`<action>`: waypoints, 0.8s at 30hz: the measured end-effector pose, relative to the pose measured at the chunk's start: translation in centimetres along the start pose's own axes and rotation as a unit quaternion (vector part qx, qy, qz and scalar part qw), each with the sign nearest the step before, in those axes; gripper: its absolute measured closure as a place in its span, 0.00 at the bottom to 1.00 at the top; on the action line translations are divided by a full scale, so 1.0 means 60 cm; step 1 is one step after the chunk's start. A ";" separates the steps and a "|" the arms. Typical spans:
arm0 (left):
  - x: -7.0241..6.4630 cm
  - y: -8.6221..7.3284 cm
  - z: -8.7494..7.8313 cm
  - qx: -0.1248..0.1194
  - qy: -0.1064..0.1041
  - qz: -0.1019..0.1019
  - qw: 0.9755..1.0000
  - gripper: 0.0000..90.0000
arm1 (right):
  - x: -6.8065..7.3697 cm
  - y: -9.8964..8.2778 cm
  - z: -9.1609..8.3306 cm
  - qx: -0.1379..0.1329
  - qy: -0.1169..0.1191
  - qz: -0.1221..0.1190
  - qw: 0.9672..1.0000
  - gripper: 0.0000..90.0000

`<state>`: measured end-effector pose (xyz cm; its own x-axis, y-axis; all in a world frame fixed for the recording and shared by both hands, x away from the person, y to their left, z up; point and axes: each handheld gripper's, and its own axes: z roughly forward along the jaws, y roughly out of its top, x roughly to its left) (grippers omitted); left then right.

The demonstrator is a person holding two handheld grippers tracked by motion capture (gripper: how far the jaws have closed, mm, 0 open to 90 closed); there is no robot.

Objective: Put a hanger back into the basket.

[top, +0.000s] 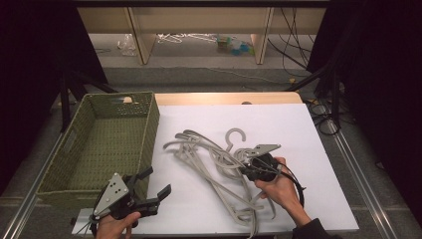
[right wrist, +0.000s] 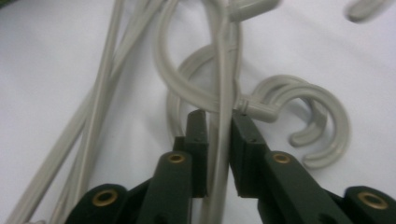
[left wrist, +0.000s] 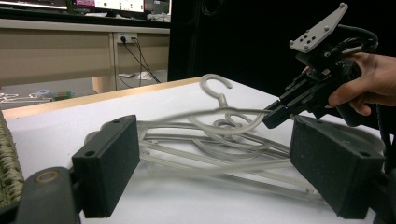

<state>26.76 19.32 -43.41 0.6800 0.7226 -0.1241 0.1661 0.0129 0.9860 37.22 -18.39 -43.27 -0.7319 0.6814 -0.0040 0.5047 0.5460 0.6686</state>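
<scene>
My right gripper (right wrist: pixel 218 122) is clamped on a thin bar of one grey plastic hanger (right wrist: pixel 223 88) – light, stiff, slick (likely to snag the tangled pile (top: pixel 219 164) beyond my jaws) – while my left gripper (top: pixel 153 185), wide open, waits beside the basket (top: pixel 89 149).

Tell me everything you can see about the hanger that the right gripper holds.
The hanger is pale grey, plastic by its look, with thin rods and a curved hook. The right gripper is shut on one of its rods. In the left gripper view it looks partly lifted above the pile of hangers, which lies tangled on the white table.
</scene>
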 end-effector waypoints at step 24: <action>-0.029 0.041 0.170 0.170 -0.059 0.046 0.983 0.27 | 0.018 0.003 -0.040 0.043 0.014 -0.132 0.990 0.90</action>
<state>33.25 11.06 -41.92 0.7783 0.6241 -0.0680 0.3156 -0.2953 0.9017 35.43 -18.74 -41.40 -0.8556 0.4958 -0.1488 0.3299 0.7437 0.5815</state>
